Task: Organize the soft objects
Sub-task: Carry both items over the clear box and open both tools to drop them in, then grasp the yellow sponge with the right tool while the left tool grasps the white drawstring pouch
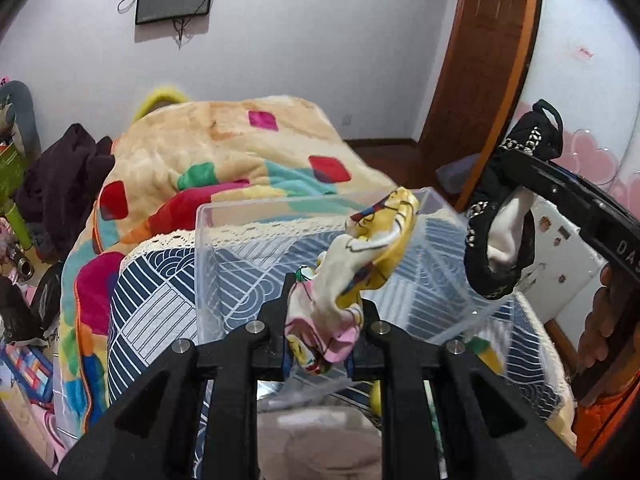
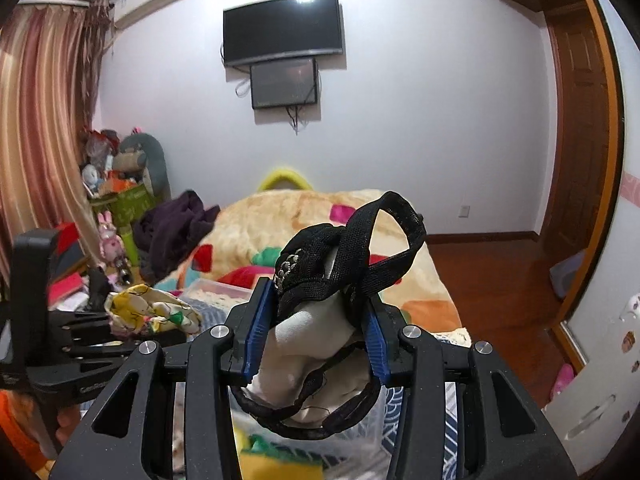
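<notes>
In the left wrist view, a dark purple garment point(image 1: 60, 184) lies heaped at nine o'clock beside the colourful patchwork blanket point(image 1: 224, 152) that covers the bed. At the centre sits a clear plastic bin point(image 1: 224, 248) on a blue-and-white patterned cover point(image 1: 152, 304). At six o'clock the left claw point(image 1: 325, 320) is clamped on a yellow cartoon-print cloth point(image 1: 372, 248), which rises toward one o'clock over the bin's open top. At three o'clock the right claw point(image 1: 516, 160) reaches in from the side, gripping a black-and-white garment point(image 1: 500, 232) that droops beside the bin's right wall (its beaded trim shows along the edge). In the right wrist view, that claw point(image 2: 316, 320) pinches the same garment point(image 2: 320, 272) between its blue pads point(image 2: 258, 328), a black loop standing up toward twelve o'clock, with the bin blurred beneath.
</notes>
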### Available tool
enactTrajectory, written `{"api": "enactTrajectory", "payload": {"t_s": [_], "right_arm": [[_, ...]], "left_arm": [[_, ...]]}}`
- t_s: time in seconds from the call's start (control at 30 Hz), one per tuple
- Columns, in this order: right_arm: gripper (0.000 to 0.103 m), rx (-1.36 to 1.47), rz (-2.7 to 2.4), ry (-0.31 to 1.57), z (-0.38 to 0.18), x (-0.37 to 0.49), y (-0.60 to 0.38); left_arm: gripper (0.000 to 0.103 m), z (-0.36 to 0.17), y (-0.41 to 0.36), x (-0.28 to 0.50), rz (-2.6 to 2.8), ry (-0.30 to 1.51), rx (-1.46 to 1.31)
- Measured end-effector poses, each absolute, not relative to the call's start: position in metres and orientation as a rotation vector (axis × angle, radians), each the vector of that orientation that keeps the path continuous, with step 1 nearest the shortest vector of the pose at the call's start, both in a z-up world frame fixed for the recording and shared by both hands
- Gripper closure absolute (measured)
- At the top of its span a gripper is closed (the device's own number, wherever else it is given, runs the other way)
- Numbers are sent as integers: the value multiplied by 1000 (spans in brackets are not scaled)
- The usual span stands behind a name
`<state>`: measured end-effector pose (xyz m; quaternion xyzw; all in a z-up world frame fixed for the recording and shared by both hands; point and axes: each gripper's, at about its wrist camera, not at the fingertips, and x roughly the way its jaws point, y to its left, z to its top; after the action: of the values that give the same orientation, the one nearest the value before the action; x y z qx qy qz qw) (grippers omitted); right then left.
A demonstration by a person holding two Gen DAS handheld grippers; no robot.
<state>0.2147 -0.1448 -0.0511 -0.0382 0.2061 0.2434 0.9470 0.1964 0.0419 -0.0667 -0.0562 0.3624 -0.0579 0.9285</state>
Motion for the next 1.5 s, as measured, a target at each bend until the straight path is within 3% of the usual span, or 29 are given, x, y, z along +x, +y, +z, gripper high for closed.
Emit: {"api": "enactTrajectory", "payload": {"t_s": [0.47, 0.57, 0.73, 0.87, 0.93, 0.97, 1.17, 1.3, 1.4, 1.5], "right_arm": [[63, -225, 546, 665, -99, 247, -115], [61, -229, 563, 704, -102, 249, -115], [37, -243, 568, 714, -101, 246, -116], [32, -269, 568, 703, -98, 242, -115], [20, -276, 562, 686, -96, 240, -116], [19, -274, 557, 672, -93, 238, -116], [17, -261, 554, 602, -79, 223, -122], [9, -250, 552, 546, -66, 209, -127], [1, -239, 551, 498, -58, 197, -133], [1, -238, 546, 465, -55, 186, -139]], "left_arm": [[86, -97, 35, 229, -89, 847, -72], [74, -97, 32, 229, -88, 845, -67], [48, -93, 31, 225, -74, 821, -60], [48, -83, 36, 217, -87, 790, -85], [47, -77, 38, 212, -96, 774, -95], [46, -73, 38, 209, -94, 764, -96], [33, -52, 38, 185, -90, 699, -69], [18, -43, 40, 166, -92, 670, -64], [17, -40, 41, 153, -96, 655, -60], [13, -44, 39, 140, -84, 651, -36]]}}
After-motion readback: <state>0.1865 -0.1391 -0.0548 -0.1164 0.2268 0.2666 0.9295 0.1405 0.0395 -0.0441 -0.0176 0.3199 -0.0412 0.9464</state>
